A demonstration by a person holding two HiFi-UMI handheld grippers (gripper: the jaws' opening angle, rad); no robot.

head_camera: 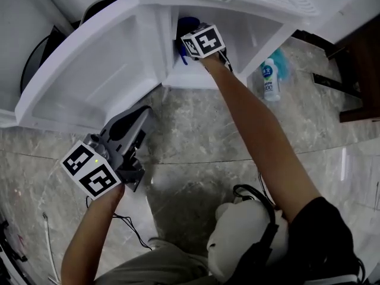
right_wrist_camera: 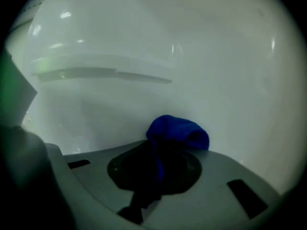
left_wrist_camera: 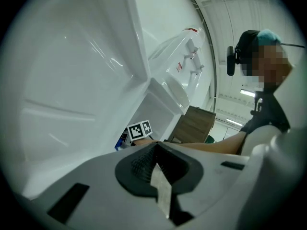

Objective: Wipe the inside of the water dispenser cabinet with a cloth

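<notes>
The white water dispenser cabinet (head_camera: 178, 70) stands open, its door (head_camera: 89, 70) swung out to the left. My right gripper (head_camera: 191, 40) reaches inside the cabinet, shut on a blue cloth (head_camera: 186, 25). In the right gripper view the bunched cloth (right_wrist_camera: 178, 132) sticks out of the right gripper (right_wrist_camera: 158, 163) close to the white inner wall (right_wrist_camera: 144, 42); whether it touches I cannot tell. My left gripper (head_camera: 140, 119) hovers low in front of the door, shut with nothing in it. In the left gripper view the left gripper (left_wrist_camera: 158, 169) faces the door panel (left_wrist_camera: 72, 80).
A white spray bottle with a teal top (head_camera: 270, 79) lies on the marble floor (head_camera: 196, 135) right of the cabinet. A dark wooden piece of furniture (head_camera: 359, 70) stands at the far right. Cables (head_camera: 127, 227) trail on the floor by my left arm.
</notes>
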